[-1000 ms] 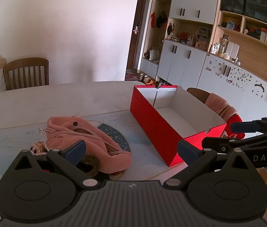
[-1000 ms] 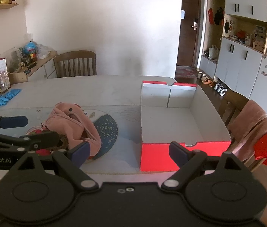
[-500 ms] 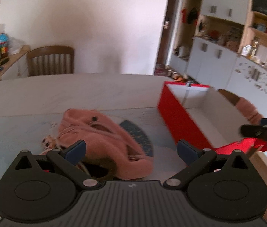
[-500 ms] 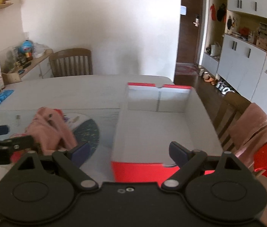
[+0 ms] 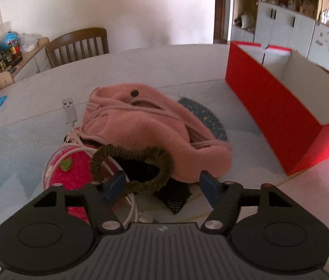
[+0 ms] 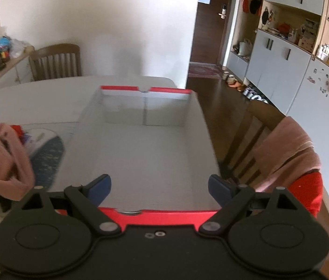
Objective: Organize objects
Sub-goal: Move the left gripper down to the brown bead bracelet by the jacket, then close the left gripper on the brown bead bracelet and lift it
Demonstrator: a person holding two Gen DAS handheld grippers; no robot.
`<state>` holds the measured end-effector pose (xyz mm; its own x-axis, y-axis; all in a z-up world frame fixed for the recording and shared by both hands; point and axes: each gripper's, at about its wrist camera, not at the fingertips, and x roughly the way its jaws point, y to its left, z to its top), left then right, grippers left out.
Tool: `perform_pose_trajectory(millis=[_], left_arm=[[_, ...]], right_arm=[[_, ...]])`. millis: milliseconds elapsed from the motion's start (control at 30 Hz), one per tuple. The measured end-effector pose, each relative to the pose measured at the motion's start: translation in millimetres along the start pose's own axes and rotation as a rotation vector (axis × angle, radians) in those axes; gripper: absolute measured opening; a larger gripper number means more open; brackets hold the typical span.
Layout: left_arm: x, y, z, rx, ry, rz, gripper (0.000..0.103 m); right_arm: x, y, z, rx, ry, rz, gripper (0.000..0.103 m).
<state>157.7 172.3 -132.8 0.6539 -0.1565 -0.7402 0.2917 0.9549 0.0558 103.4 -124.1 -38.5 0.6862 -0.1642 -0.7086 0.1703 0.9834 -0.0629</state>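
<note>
Hovering low over a heap of small things, the left gripper (image 5: 163,184) is seen with its jaws apart, though they have just been closing; a dark olive hair scrunchie (image 5: 131,166) lies between the blue pads, and no pad can be seen pressing on it. Around the scrunchie, a white USB cable (image 5: 71,112) is looped across a pink knitted pouch (image 5: 71,170), and a black mesh item (image 5: 173,197) lies partly beneath. Beyond these, a pink fleece garment (image 5: 145,130) is bunched on the pale surface (image 5: 141,65), covering part of a dark round mat (image 5: 206,119). Well to the right of the heap, the red box (image 5: 281,116) is set with its white inside bare.

The right gripper (image 6: 159,186) is held with its jaws wide apart and nothing between them, poised over the near red rim of the box, whose interior is seen empty. A chair draped with pink cloth (image 6: 288,149) stands beside the surface.

The step in hand is judged to be the first pick: the scrunchie is being closed on, and nothing has yet been put in the box. The next move calls for the jaws to be brought fully together on the scrunchie alone, clear of the cable looped through it, before it is lifted and carried right to the box.
</note>
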Motion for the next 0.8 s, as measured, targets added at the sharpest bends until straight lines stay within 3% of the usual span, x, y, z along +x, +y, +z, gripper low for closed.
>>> perform_pose_trajectory(millis=[267, 600, 700, 800], left_arm=[[15.3, -9.6, -3.1, 0.084, 0.016, 0.073, 0.053], [21.4, -14.1, 4.9, 0.098, 0.029, 0.111, 0.034], [21.3, -16.3, 5.8, 0.100, 0.029, 0.116, 0.030], [20.6, -16.1, 7.4, 0.088, 0.027, 0.111, 0.020]], right_arm=[[28.0, -24.4, -0.4, 0.020, 0.048, -0.035, 0.090], [60.3, -46.6, -0.1, 0.071, 0.117, -0.033, 0.087], [66.8, -49.8, 2.4, 0.066, 0.126, -0.035, 0.085], [73.2, -52.9, 4.5, 0.071, 0.142, -0.030, 0.073]])
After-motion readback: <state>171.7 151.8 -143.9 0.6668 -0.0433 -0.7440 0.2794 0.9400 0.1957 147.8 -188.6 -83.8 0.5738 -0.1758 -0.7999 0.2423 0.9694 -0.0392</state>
